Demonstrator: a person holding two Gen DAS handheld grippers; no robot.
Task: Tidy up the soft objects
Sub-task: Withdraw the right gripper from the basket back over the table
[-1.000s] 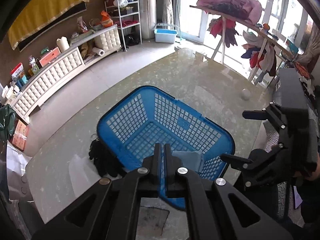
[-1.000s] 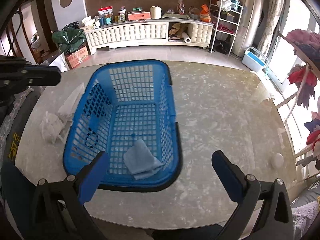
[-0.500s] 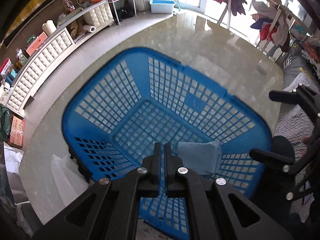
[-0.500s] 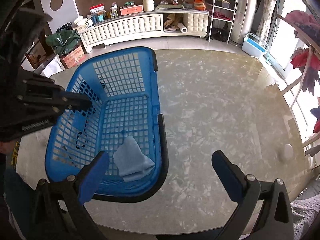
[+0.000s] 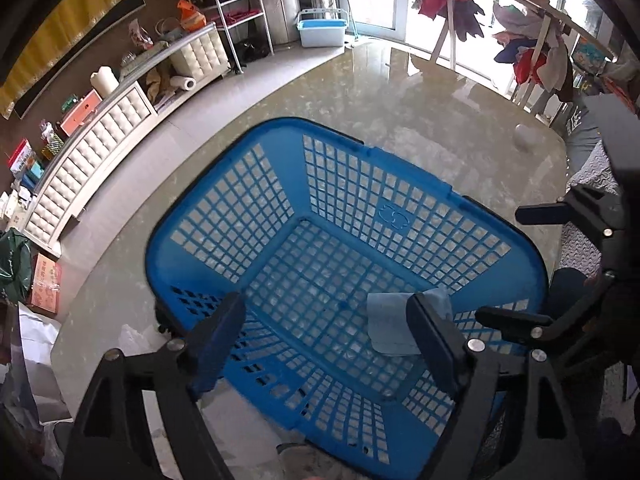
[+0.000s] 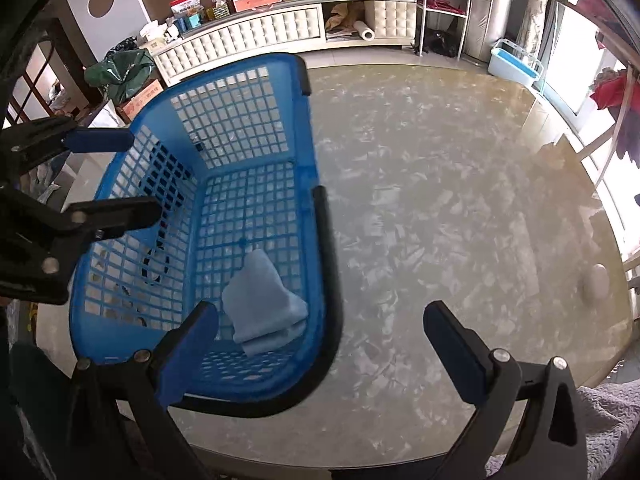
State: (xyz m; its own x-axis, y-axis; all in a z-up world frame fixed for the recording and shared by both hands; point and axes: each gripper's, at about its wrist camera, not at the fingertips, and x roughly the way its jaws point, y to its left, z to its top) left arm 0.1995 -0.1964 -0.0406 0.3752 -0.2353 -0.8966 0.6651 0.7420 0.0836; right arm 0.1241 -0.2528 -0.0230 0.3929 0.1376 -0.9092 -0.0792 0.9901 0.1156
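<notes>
— Left wrist view: what fills it?
— A marble table [image 5: 400,92], then the blue laundry basket [image 5: 224,216]; a folded blue cloth [image 5: 390,326] lies inside at five o'clock.
— Grippers?
— The left gripper [image 5: 326,340] has just spread wide, empty; the right gripper [image 6: 320,340] gapes, empty.
— Handling?
— Probably light and limp; pinch the folded edge.

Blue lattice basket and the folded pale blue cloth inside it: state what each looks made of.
Blue lattice basket: moulded plastic, likely; rigid grid walls, slight sheen, dark rim band. Folded pale blue cloth: soft matte fabric, perhaps microfibre; limp rounded folds, no shine.
</notes>
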